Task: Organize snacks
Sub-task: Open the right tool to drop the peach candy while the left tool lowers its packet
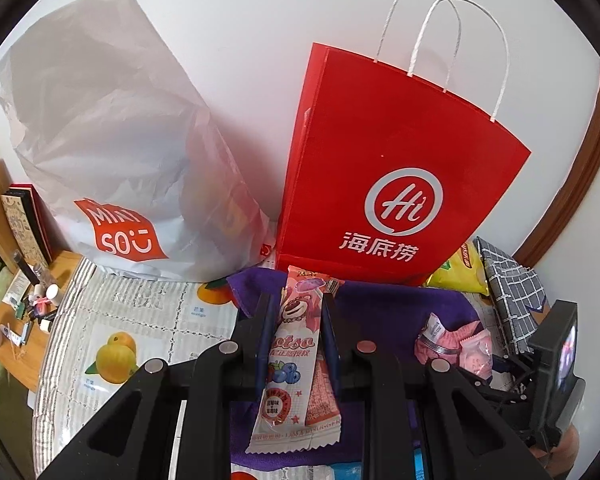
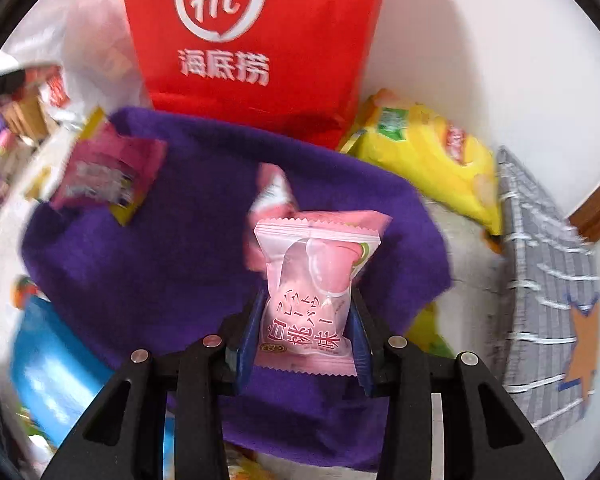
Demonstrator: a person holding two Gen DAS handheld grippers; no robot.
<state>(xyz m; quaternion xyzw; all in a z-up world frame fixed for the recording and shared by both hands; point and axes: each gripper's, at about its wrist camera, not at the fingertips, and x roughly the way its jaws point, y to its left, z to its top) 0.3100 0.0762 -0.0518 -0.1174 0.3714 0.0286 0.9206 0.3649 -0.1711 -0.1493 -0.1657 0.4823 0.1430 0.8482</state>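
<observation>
Left wrist: fingers (image 1: 296, 320) clamp a long pink snack packet (image 1: 294, 364); right fingers (image 2: 306, 324) pinch a peach candy (image 2: 314, 276) over purple cloth (image 2: 172, 264).

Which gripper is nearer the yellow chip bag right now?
Right. The right gripper sits just left of the yellow chip bag; the left gripper is farther left, across the purple cloth.

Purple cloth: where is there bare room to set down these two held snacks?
Purple cloth is bare centre-left, between the magenta packet and the right tool. Crowded at the back by the red bag and the yellow chip bag.
</observation>
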